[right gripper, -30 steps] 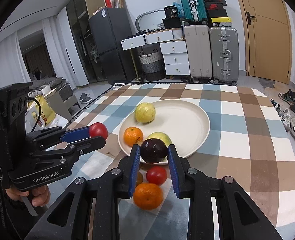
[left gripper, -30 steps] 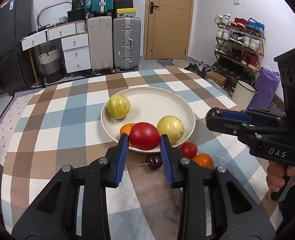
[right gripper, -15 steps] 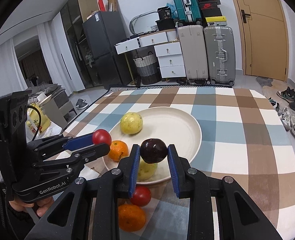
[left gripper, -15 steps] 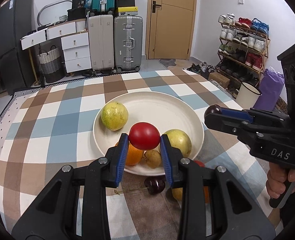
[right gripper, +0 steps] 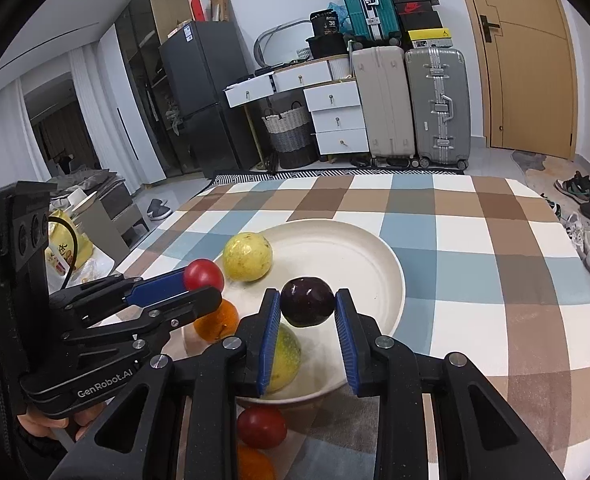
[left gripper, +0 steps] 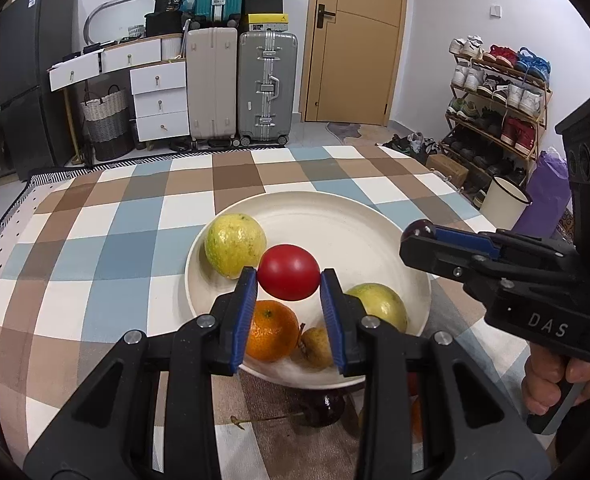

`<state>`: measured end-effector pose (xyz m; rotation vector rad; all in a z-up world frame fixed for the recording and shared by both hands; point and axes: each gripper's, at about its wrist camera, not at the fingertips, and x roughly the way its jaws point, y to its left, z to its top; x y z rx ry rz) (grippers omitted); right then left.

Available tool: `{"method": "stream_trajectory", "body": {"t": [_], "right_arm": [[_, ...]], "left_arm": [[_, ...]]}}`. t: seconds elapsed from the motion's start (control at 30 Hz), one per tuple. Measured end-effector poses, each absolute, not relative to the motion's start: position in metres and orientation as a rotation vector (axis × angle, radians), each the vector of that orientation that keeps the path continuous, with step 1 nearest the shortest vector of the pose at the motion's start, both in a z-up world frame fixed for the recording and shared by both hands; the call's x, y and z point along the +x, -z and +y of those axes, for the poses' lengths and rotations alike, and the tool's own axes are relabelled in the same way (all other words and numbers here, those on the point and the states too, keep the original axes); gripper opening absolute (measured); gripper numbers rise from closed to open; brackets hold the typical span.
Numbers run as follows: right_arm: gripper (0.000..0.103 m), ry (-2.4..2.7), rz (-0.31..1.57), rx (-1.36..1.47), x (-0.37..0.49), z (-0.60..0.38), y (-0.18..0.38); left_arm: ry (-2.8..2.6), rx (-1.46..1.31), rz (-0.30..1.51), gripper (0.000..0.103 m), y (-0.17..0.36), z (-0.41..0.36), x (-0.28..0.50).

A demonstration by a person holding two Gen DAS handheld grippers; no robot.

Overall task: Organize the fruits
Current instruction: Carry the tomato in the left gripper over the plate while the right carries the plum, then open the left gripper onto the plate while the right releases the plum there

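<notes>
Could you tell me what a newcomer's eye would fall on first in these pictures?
Probably the two held fruits: the left gripper clamps a red tomato and the right gripper a dark plum, both above the near part of the cream plate on the checked tablecloth.

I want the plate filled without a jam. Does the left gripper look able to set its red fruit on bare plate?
Probably yes. The left gripper, jaws shut on the red fruit, hangs over the plate, whose far half is bare; the right gripper is off to the side.
</notes>
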<state>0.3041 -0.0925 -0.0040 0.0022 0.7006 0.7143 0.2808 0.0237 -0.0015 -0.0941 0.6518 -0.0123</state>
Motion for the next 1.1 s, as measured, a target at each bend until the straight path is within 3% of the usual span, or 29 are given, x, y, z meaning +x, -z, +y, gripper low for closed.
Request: {"method": "stream_trajectory", "body": {"t": [0.73, 0.83, 1.1], "right_arm": [[0.028, -0.657, 0.728, 0.005, 0.32, -0.09, 0.022], [0.036, -0.652, 0.729, 0.014, 0.322, -0.092, 0.023], [0.056, -0.646, 0.692, 0.037, 0.318, -0.1, 0.018]], "left_arm": [[0.018, -0.108, 0.666, 0.03, 0.018, 0.024, 0.301], [0.005, -0.109, 0.657, 0.03, 0.018, 0.024, 0.299], [-0.025, -0.134, 0.619, 0.075, 0.014, 0.031, 0.29]]}}
